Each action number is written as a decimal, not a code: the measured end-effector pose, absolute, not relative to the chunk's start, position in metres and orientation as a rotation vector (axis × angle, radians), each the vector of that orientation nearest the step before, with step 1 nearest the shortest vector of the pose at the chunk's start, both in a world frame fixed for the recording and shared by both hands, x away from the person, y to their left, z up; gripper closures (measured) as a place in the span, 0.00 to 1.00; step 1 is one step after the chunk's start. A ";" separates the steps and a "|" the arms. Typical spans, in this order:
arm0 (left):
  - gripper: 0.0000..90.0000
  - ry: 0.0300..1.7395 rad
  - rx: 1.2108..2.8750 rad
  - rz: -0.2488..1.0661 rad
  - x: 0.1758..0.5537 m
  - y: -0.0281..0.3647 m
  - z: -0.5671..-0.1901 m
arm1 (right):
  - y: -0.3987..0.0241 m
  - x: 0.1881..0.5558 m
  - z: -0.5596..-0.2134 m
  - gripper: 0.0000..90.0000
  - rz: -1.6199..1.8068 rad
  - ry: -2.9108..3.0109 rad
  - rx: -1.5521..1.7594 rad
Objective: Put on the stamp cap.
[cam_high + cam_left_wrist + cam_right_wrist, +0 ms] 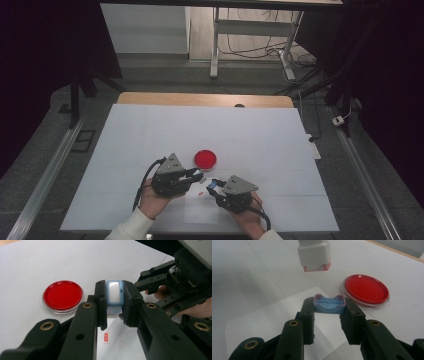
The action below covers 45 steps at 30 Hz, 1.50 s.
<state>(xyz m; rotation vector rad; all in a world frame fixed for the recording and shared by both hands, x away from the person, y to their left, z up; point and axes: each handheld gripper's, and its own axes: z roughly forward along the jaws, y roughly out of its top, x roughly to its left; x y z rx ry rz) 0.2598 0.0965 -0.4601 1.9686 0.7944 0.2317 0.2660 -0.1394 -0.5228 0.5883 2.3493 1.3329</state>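
My left gripper [196,175] [114,305] is shut on a small white and pale-blue box [114,294], held above the table. That same box hangs at the top of the right gripper view [314,255], with a red rim on its underside. My right gripper [214,186] [329,315] is shut on a small blue cap [329,304], hollow side up, just below and short of the box. The two grippers face each other near the table's front edge, a small gap between them. In the left gripper view the right gripper [175,287] is at the right.
A round red dish with a clear rim [205,158] [62,295] [366,290] lies on the white table [150,135] just beyond the grippers. A small red-marked strip [106,337] and a clear scrap [121,344] lie beneath them on a white sheet [262,322].
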 end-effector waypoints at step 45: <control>0.84 0.830 1.941 0.186 0.260 0.085 -0.469 | -0.121 0.261 -0.526 0.72 1.323 2.271 0.633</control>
